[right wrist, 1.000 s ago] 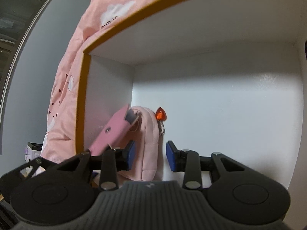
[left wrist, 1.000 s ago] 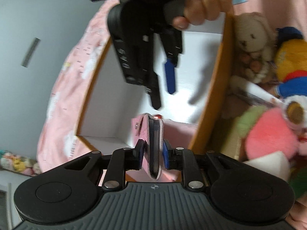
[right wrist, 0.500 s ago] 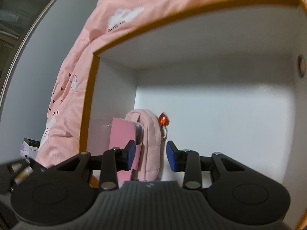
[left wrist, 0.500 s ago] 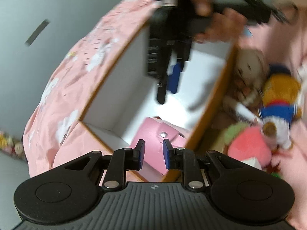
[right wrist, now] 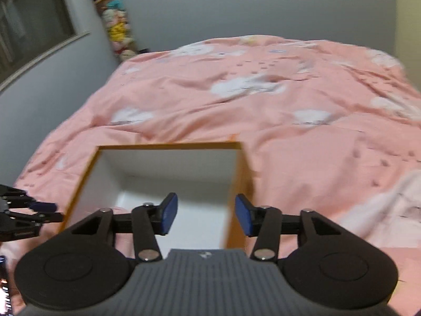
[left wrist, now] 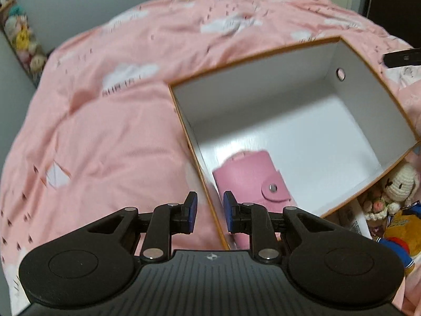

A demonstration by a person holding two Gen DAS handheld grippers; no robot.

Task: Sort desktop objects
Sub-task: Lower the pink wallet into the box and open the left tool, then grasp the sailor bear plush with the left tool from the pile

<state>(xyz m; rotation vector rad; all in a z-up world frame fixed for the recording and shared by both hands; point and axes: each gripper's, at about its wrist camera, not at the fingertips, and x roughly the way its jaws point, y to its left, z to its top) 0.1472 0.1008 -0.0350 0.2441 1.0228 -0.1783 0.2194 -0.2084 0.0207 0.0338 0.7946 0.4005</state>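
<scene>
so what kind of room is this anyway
Most likely a bedroom. A pink quilt with white clouds covers what looks like a bed, soft toys hang in the corner by grey walls, and more plush toys lie beside the white box being filled.

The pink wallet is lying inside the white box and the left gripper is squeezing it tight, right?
Not quite. The pink wallet does lie inside the white box, but the left gripper isn't squeezing it. The left wrist view shows its jaws apart with nothing pinched between them; the wallet lies beyond them, loose on the box floor.
</scene>
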